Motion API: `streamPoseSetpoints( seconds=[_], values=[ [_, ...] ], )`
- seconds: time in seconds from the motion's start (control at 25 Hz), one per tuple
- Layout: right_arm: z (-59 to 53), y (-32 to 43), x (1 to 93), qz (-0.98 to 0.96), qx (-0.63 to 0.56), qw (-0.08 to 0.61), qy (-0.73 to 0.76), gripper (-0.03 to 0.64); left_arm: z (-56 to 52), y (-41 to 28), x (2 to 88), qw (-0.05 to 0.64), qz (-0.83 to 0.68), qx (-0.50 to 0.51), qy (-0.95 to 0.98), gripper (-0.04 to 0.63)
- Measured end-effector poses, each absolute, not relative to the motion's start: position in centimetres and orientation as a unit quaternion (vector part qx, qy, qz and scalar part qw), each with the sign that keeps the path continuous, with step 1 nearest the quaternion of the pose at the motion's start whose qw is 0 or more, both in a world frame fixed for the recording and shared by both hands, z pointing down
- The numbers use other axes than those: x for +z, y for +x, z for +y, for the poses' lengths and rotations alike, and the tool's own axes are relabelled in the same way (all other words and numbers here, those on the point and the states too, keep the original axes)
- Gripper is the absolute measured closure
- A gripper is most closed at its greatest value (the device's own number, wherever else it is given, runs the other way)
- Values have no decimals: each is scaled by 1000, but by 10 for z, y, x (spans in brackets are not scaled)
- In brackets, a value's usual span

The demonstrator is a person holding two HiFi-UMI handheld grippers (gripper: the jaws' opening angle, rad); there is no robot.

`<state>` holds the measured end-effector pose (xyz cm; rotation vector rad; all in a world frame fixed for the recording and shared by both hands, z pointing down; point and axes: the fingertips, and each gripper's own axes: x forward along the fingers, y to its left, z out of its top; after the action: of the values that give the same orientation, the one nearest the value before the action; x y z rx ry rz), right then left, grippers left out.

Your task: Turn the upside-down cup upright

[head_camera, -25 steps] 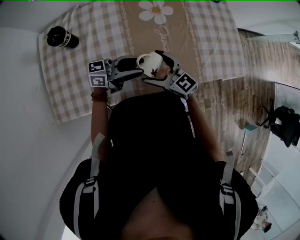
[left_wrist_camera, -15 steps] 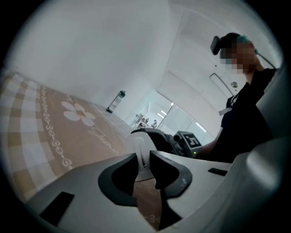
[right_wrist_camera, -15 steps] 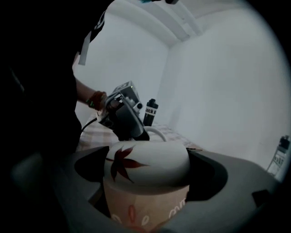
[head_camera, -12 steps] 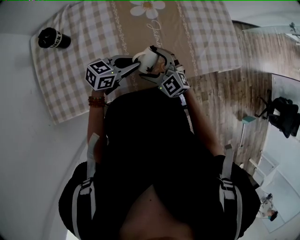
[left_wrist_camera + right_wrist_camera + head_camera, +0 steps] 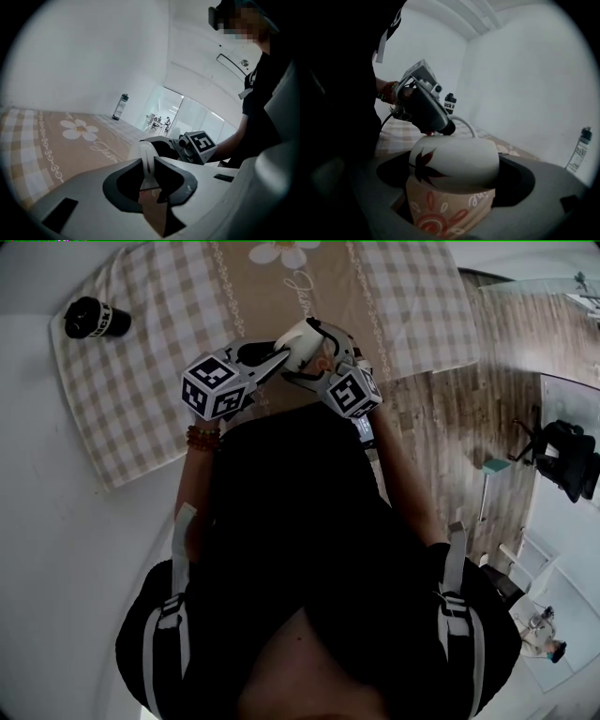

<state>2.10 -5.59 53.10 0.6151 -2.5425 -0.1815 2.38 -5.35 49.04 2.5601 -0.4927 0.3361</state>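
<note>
Surroundings: checked cloth (image 5: 131, 399) with a tan daisy runner (image 5: 319, 287) down its middle. Black bottle (image 5: 89, 318) stands upright near the cloth's far left corner, well apart from the work. A second bottle (image 5: 580, 150), pale with a dark cap, sits at the right edge of the right gripper view. Wood floor (image 5: 450, 418) and a dark chair (image 5: 567, 470) lie off to the right.

Cup (image 5: 302, 341): white with a red leaf print, over the near part of the runner, between the two tools.
- Right tool (image 5: 317, 357): clamped across the cup body, one jaw on each side.
- Left tool (image 5: 279, 354): closed on the handle (image 5: 146, 159), pads pressed against the white loop (handle toward the left tool, body away from it).
- The left gripper view shows only the handle and a sliver of the body. The right tool's marker cube sits just behind them.

Hard to make out:
- The cup's mouth shows in no view, so its tilt cannot be read.
- The gap between cup and cloth is not visible. In the right gripper view the runner shows directly beneath the cup.
- The person's dark torso (image 5: 300, 568) fills the lower head view and cuts off the cloth's near edge
</note>
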Motion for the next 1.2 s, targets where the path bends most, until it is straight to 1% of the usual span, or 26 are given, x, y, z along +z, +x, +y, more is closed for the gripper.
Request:
streamPoseSetpoints(
  seconds=[0.16, 0.32, 0.4, 0.56, 0.68, 0.88, 0.92, 0.96, 1.0, 1.08, 1.2],
  values=[
    [-55, 19, 533, -946, -25, 234, 221, 80, -53, 22, 487, 230, -184, 119, 948, 526],
    [-55, 22, 519, -958, 62, 176, 216, 86, -58, 10, 486, 218, -199, 115, 948, 526],
    [-60, 26, 513, -959, 123, 132, 220, 86, -62, 2, 481, 220, -205, 99, 949, 526],
    [-75, 39, 505, -932, 280, 6, 232, 86, -63, -6, 467, 211, -201, 59, 955, 526],
    [-82, 40, 489, -914, 338, -63, 217, 86, -61, -5, 452, 206, -189, 17, 960, 526],
    [-74, 21, 476, -916, 361, -81, 158, 95, -55, 5, 432, 209, -162, -42, 964, 526],
    [-70, 17, 474, -917, 363, -82, 144, 106, -54, 8, 430, 207, -159, -45, 964, 526],
    [-67, 14, 473, -917, 365, -84, 134, 148, -54, 10, 428, 207, -157, -47, 964, 528],
    [-65, 13, 472, -917, 367, -89, 128, 158, -54, 11, 426, 210, -156, -49, 964, 527],
    [-65, 15, 471, -917, 367, -92, 129, 202, -53, 10, 426, 215, -151, -53, 963, 528],
    [-62, 17, 475, -923, 355, -72, 133, 207, -49, 11, 433, 205, -140, -41, 968, 528]
  ],
)
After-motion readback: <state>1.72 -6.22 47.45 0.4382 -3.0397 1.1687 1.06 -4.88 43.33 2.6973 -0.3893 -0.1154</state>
